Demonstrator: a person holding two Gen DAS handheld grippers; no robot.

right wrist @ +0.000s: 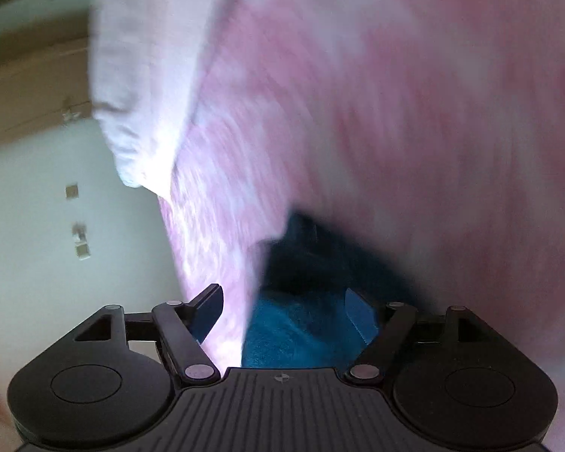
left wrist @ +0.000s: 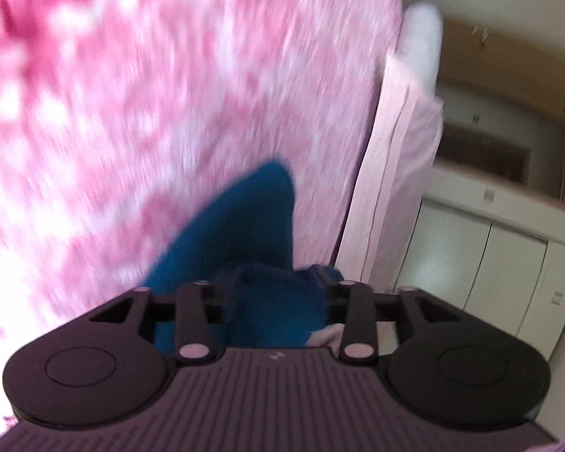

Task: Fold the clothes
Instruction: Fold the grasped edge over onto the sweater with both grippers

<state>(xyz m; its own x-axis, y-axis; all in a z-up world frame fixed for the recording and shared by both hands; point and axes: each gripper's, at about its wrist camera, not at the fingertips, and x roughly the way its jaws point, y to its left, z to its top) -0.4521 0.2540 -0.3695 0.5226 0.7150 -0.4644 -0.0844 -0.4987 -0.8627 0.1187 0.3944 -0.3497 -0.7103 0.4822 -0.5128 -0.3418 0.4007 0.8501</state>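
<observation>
A teal-blue garment point(left wrist: 252, 218) lies on a pink patterned bed cover point(left wrist: 132, 113), blurred by motion. My left gripper point(left wrist: 277, 282) is low over it with its jaws partly apart. The blue cloth bunches between the fingers and hides their tips, and no firm pinch shows. In the right wrist view the same blue garment point(right wrist: 320, 263) lies under my right gripper point(right wrist: 286, 312). Those jaws stand wide apart; the cloth reaches the right finger point(right wrist: 361, 320), while the left finger point(right wrist: 209, 310) hangs over the pink cover point(right wrist: 395, 113).
The bed's edge with a pale pink sheet point(left wrist: 388, 188) drops away on the right of the left wrist view, beside white cupboard doors point(left wrist: 489, 263) and a wooden shelf point(left wrist: 508, 75). In the right wrist view a pale bunched fabric point(right wrist: 143, 75) hangs at the bed's left edge.
</observation>
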